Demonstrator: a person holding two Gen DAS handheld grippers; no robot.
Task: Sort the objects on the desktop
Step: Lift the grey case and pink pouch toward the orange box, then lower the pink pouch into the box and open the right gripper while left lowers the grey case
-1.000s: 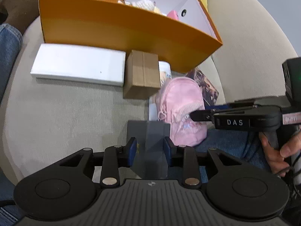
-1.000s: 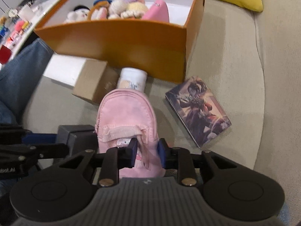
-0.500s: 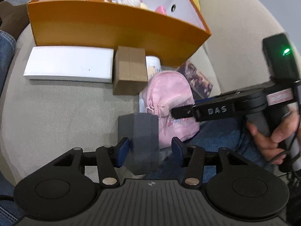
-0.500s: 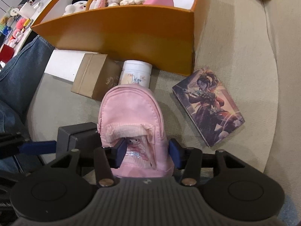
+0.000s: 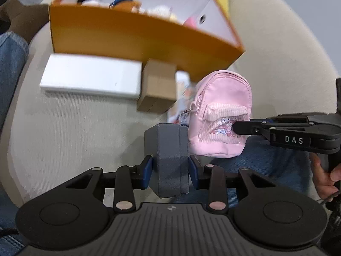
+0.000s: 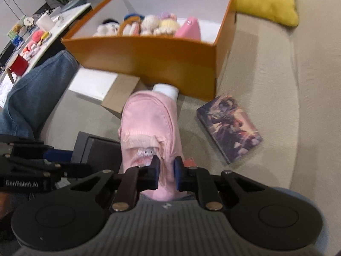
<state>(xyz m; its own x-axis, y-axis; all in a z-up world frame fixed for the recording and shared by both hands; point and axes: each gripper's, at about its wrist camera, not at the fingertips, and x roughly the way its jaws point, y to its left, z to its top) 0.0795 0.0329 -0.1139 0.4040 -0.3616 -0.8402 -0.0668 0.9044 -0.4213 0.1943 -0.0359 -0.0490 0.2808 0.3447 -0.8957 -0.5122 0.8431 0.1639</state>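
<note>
Pink mini backpack [image 5: 221, 115] is pinched at its front pocket by the right gripper [image 6: 165, 175] and hangs clear of the beige couch [image 5: 70, 128], right next to the grey box [image 5: 168, 155] that the left gripper [image 5: 169, 169] has clamped between its blue pads. Behind them there's an orange box [image 6: 153, 57] of plush toys [image 6: 149, 24], with a white box [image 5: 91, 75], a cardboard box [image 5: 158, 87] and a white jar [image 6: 166, 89] along its front wall, plus a picture box [image 6: 230, 125] off to the right.
</note>
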